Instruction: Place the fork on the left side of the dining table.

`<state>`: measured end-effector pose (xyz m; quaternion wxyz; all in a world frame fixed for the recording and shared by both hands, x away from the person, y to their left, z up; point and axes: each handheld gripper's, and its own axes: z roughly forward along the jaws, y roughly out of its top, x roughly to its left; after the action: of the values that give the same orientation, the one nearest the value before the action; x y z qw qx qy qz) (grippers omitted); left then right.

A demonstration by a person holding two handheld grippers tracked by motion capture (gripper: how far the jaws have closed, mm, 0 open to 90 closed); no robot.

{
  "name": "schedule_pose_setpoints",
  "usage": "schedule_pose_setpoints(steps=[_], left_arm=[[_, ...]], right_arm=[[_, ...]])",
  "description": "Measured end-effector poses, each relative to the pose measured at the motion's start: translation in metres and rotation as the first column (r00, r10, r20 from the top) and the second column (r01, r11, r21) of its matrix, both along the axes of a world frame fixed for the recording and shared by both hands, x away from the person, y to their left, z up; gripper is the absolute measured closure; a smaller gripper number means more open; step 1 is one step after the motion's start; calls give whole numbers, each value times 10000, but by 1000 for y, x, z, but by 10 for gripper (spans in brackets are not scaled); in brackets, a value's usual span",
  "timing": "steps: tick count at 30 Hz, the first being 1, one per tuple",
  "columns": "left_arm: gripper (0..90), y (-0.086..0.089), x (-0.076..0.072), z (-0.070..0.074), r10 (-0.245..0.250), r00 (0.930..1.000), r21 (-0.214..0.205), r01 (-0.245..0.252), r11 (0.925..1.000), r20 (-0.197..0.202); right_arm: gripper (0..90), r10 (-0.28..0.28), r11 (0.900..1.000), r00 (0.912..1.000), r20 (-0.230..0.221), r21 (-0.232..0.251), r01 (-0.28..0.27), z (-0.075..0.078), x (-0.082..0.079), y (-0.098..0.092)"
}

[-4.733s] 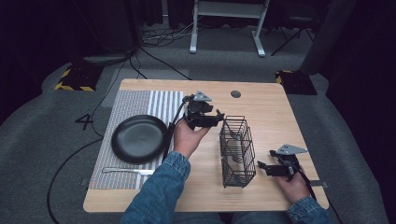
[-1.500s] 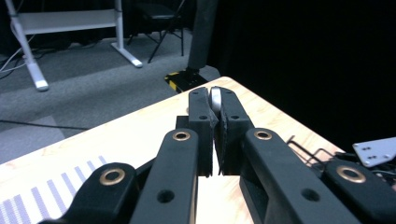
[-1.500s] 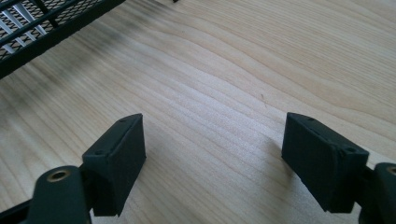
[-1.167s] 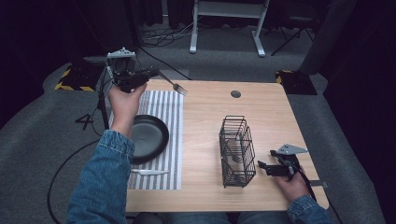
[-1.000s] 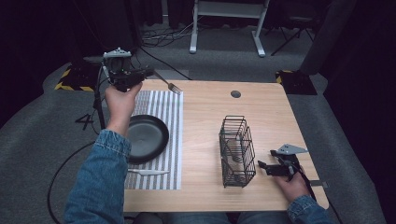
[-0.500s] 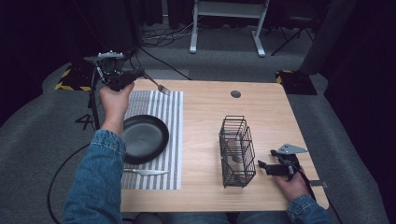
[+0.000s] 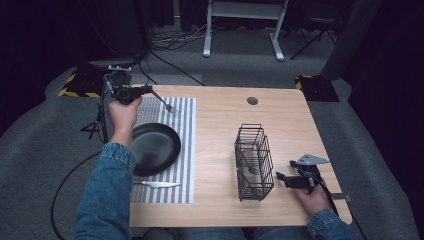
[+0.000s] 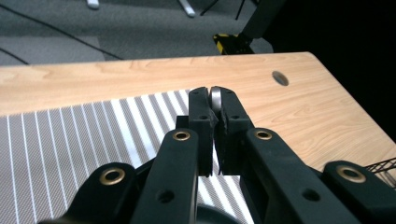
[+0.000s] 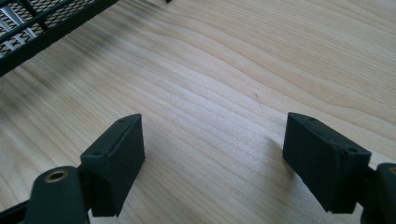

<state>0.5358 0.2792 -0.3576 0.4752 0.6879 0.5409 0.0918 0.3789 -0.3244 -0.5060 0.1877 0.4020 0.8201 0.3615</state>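
1. The left hand-held gripper [image 7: 131, 92] clamps a fork [image 7: 165, 102] by its handle, held above the striped placemat [image 7: 187, 145] beside the black plate [image 7: 152, 147], likely for setting down.
2. The right hand-held gripper [image 7: 292, 179] rests wide, empty, on the table [image 7: 300, 125] beside the wire basket [image 7: 253, 161].

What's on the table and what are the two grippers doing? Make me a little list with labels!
table: light wood
placemat: striped, on the table's left side
plate: black, on the placemat
knife: on the placemat, near the plate's front edge
basket: black wire, with cutlery inside
left gripper: shut on a fork, held up over the placemat's far corner
fork: sticks out from the left gripper, prongs toward the table's middle
right gripper: open, low over the bare wood beside the basket
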Motion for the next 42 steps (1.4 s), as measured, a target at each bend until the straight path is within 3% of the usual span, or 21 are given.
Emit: schedule_pose_setpoints(steps=[12,16,30,36,42], left_arm=[[864,0,5,-20,-211,9975,-228,196,9995,-676],[864,-3,5,-22,-204,9973,-69,200,9998,-712],[863,1,11,-32,-35,9958,-304,7,9995,-914],[759,6,14,-34,432,9949,505,-387,9980,-910],[715,16,16,-41,479,9928,493,-427,9979,-1096]], right_arm=[[210,0,10000,10000,0,0,0,0,0,0],[210,-1,10000,10000,-2,0,1,0,0,0],[210,-1,10000,10000,-2,1,1,0,0,0],[210,-1,10000,10000,-10,5,1,0,0,0],[209,-3,10000,10000,-9,0,3,0,0,0]])
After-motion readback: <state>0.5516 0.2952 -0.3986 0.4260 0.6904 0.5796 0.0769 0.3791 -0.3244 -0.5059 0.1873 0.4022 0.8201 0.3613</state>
